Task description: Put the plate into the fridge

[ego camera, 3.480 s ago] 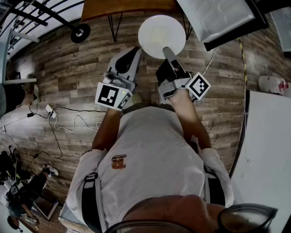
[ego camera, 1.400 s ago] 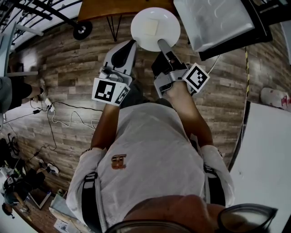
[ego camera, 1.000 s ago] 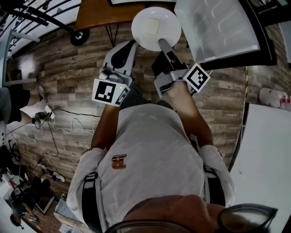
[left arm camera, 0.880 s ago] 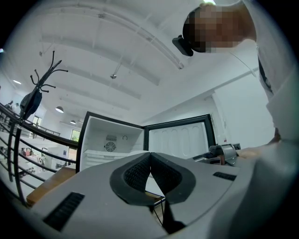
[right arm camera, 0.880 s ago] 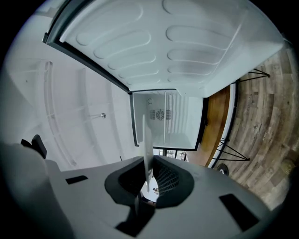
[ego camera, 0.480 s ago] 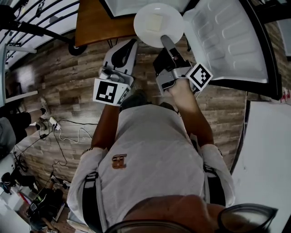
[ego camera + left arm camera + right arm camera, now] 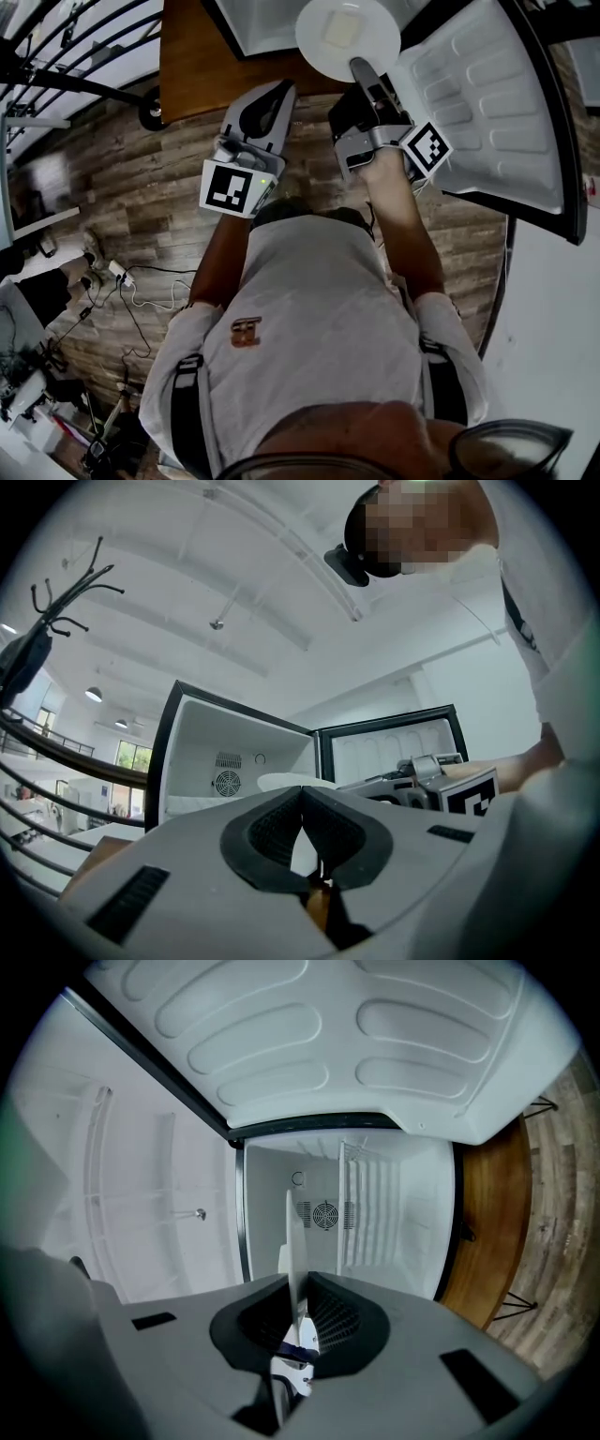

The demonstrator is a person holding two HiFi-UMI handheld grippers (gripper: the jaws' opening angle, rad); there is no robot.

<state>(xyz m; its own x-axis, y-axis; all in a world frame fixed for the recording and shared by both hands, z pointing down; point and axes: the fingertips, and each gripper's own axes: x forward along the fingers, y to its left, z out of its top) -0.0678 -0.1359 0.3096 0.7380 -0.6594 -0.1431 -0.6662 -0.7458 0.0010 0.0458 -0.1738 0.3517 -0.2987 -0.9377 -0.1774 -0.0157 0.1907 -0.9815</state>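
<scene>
Right gripper view, plate (image 7: 292, 1241) edge-on, clamped between jaws

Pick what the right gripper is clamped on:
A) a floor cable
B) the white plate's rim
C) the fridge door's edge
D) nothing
B: the right gripper has its jaws closed on the thin edge of the white plate, held in front of the open fridge.

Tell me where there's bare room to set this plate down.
The fridge looks bare inside, from its side walls back to the fan, so the plate in the right gripper has room. The wooden tabletop left of the fridge is bare too. Tightest beside the open door on the right.
</scene>
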